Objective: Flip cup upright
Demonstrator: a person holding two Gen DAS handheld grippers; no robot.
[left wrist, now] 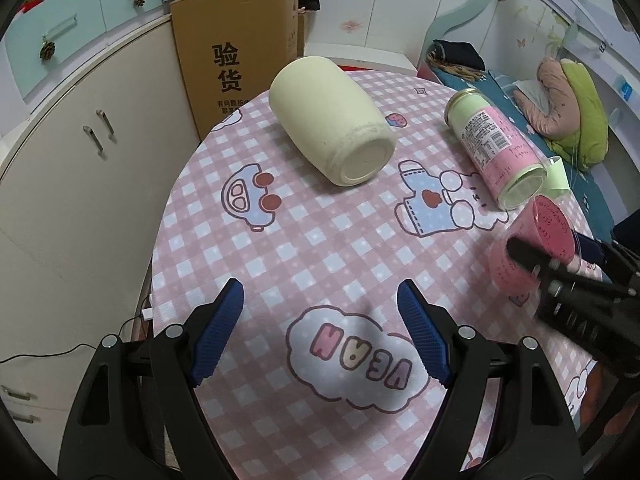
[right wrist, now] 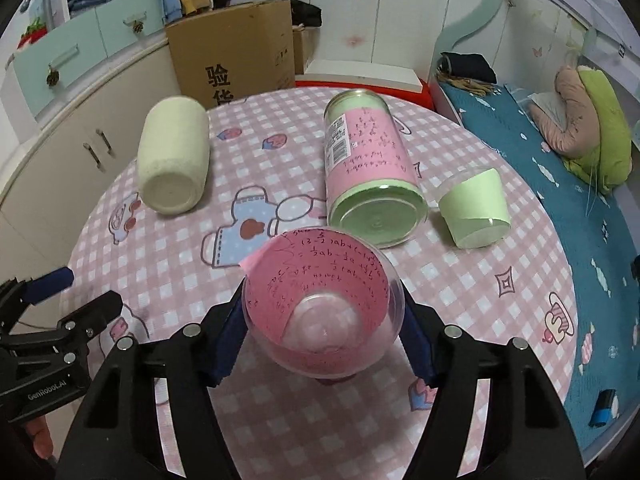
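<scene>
A clear plastic cup lined with pink paper [right wrist: 320,308] is held in my right gripper [right wrist: 324,320], which is shut on its sides; its open mouth tilts toward the camera, above the table. It also shows in the left wrist view [left wrist: 532,248], held by the right gripper [left wrist: 560,276] at the right edge. My left gripper [left wrist: 320,332] is open and empty over the near part of the pink checked tablecloth [left wrist: 320,248]. The left gripper shows at the left of the right wrist view [right wrist: 76,288].
A cream cup [left wrist: 332,120] lies on its side at the back left. A tall pink-and-green jar [right wrist: 368,168] lies on its side at centre. A small green-lined cup [right wrist: 476,208] lies tipped beside it. A cardboard box [left wrist: 236,60], cabinets and a bed [right wrist: 560,200] surround the round table.
</scene>
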